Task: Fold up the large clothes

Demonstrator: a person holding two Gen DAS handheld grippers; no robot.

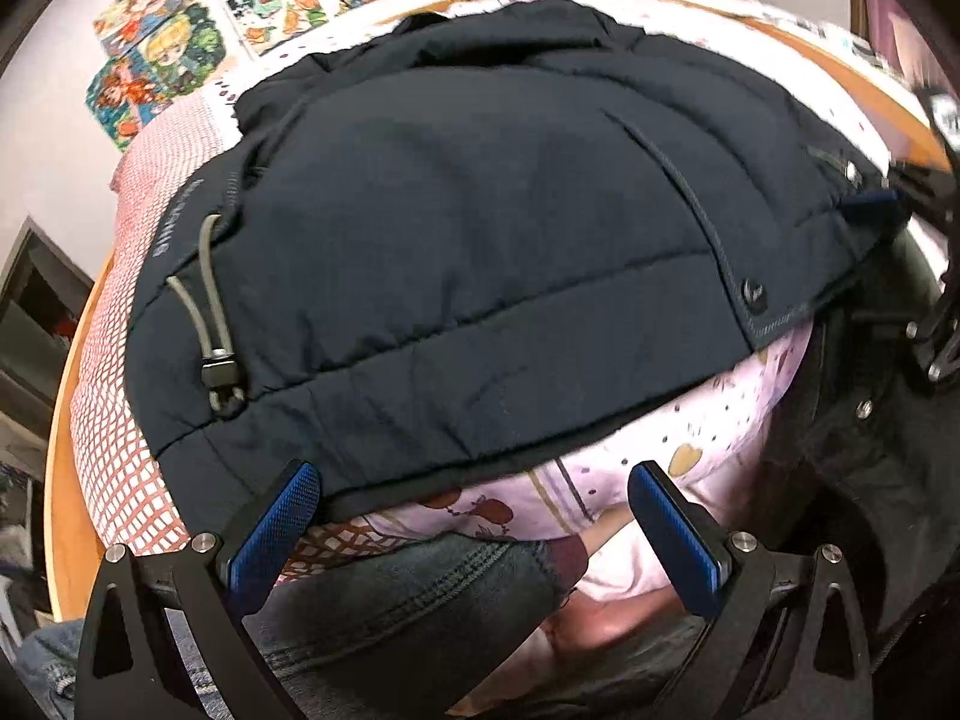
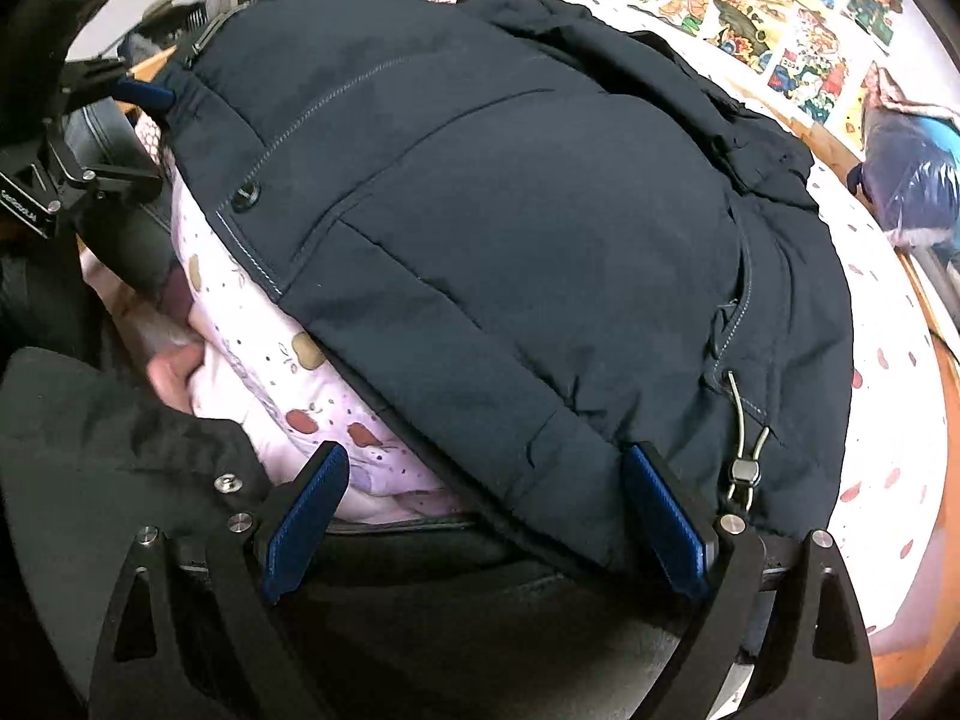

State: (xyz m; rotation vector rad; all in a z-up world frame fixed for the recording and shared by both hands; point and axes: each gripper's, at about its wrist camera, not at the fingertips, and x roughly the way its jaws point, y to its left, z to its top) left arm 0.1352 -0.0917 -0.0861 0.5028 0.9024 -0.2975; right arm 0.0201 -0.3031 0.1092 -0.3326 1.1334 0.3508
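A large dark navy padded jacket [image 1: 480, 198] lies spread on a bed, hem toward me, with a grey drawcord and toggle [image 1: 219, 354] at its left hem corner. It also fills the right wrist view [image 2: 528, 228], with a drawcord toggle [image 2: 744, 468] at the right. My left gripper [image 1: 474, 495] is open at the hem's near edge, holding nothing. My right gripper [image 2: 486, 480] is open at the hem, its right finger [image 2: 660, 516] against the fabric. The right gripper's blue tip [image 1: 870, 204] shows at the jacket's right edge in the left wrist view.
The jacket rests on a pink patterned duvet [image 1: 690, 438] and a red-checked pillow [image 1: 150, 192] in a wooden-framed bed [image 1: 66, 420]. Colourful posters [image 1: 180, 42] cover the wall behind. A blue bundle [image 2: 912, 174] lies at the far right. The person's jeans [image 1: 420, 594] are below.
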